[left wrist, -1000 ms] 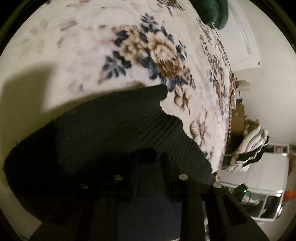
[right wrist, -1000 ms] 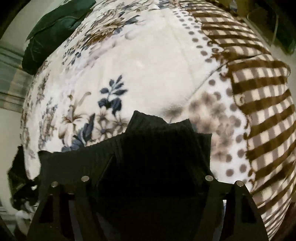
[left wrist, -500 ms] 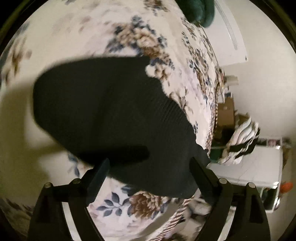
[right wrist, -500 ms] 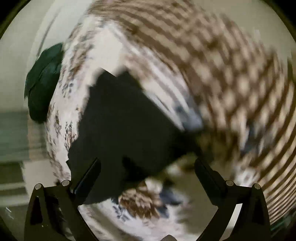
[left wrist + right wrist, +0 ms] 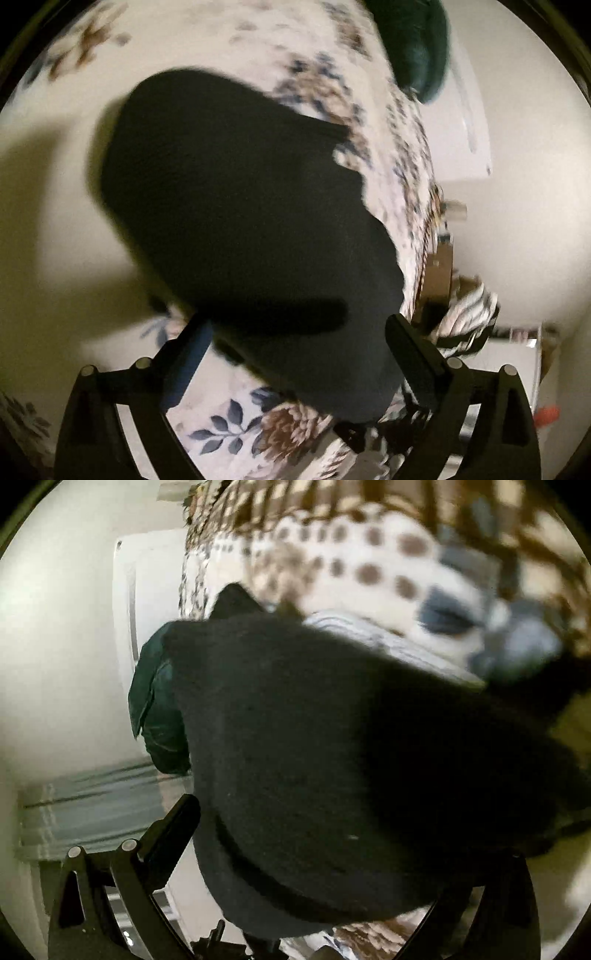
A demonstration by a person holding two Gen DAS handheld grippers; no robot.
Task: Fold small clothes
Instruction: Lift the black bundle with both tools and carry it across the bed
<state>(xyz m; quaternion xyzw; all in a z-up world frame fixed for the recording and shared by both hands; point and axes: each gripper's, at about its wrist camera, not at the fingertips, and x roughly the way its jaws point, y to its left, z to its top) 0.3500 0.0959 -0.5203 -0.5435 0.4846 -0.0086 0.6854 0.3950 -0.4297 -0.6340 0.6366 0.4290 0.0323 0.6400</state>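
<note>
my left gripper has its fingers spread wide, nothing pinched between them. the black garment lies on the floral blanket ahead of my left fingers and between them, its near end reaching down into the gap. the left finger sits just beside the garment's lower edge, the right finger just beside its near right end; can't tell if either one touches the cloth. a blue-leaf and brown flower print on the blanket shows low between my left fingers. far ahead and to the right of them a dark green cloth sits on the blanket's far end. off to the right of my right finger there's a striped bundle, blurry, beside a white surface.

my right gripper also looks spread wide, only the left finger shows clearly; the right finger is mostly covered by the same black garment, which fills the space ahead of and between the fingers. can't tell whether the cloth is resting on that finger or just in front of it. beyond the garment, up ahead, a brown polka-dot and striped blanket is in view, heavily blurred. to the left of my left finger a dark green cloth pokes out from behind the garment's edge, with a white wall further left.
</note>
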